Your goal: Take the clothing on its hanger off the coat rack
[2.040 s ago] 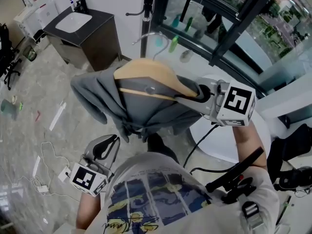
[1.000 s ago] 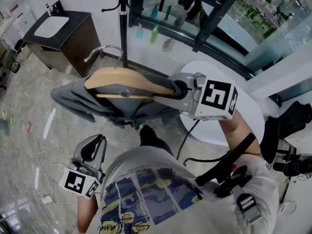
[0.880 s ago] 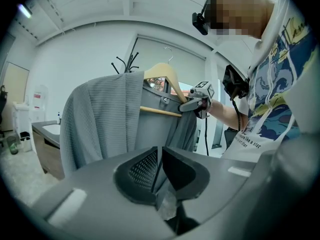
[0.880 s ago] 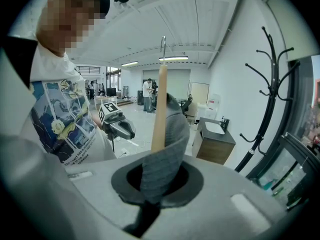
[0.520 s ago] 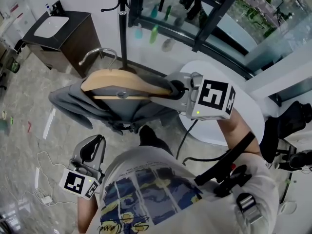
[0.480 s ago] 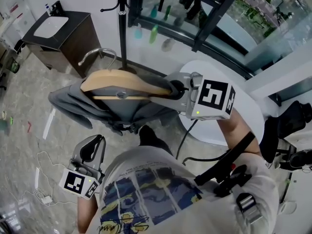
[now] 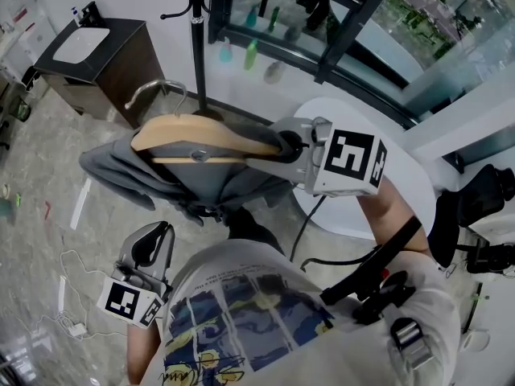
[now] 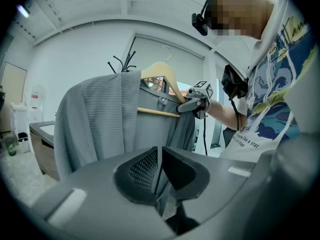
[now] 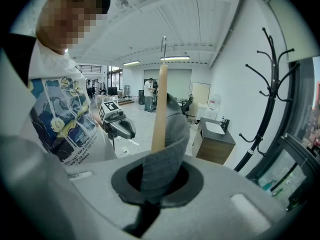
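Your right gripper (image 7: 283, 145) is clenched on one shoulder end of the pale wooden hanger (image 7: 201, 129). It pinches the grey knitted garment (image 7: 129, 171) against the wood, so one grip carries both and the cloth cannot slide off that arm. You hold the hanger roughly level out in front of you, which lets the garment drape down on both sides.

The hanger's curved metal hook (image 7: 157, 93) points up and catches on nothing. It stands apart from the black coat rack (image 7: 195, 30), and in the right gripper view the rack's branching pegs are well off to the side. I judge the lift-off done, with the load in the air between you and the rack.

Your left gripper (image 7: 153, 244) hangs low by your hip, its jaws pressed together with nothing between them, clear of the hanging cloth.

The garment is a mid-grey ribbed knit with a thick flap bunched over the far shoulder. The hanger's wooden crossbar shows beneath it. The knit hangs loose and looks heavy enough to swing if you turn sharply.
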Demonstrator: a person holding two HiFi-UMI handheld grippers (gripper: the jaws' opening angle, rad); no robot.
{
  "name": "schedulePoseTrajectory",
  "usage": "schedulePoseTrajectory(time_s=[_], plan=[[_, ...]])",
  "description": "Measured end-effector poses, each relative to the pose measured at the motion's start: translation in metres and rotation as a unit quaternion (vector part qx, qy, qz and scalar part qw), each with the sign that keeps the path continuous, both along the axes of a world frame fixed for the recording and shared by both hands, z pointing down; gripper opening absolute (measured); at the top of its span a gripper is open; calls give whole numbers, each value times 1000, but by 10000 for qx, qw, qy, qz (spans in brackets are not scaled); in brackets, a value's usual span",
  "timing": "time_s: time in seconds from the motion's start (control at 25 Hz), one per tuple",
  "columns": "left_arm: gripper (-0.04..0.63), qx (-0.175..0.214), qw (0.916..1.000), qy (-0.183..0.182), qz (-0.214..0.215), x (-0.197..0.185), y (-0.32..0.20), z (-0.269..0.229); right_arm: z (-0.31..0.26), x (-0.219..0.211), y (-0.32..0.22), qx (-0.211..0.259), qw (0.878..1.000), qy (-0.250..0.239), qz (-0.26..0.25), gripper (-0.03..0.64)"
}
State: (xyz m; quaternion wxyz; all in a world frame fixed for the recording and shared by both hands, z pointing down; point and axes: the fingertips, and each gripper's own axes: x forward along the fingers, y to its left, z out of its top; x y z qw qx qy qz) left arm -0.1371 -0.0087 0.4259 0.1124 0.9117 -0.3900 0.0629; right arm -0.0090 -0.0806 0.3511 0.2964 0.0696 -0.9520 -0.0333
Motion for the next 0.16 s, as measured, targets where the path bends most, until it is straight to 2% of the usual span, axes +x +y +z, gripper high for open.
schedulePoseTrajectory(time_s=[0.16], plan=[[32, -43, 10000, -2, 7, 3, -1, 1, -1, 2, -3, -32, 10000, -38, 12, 3]])
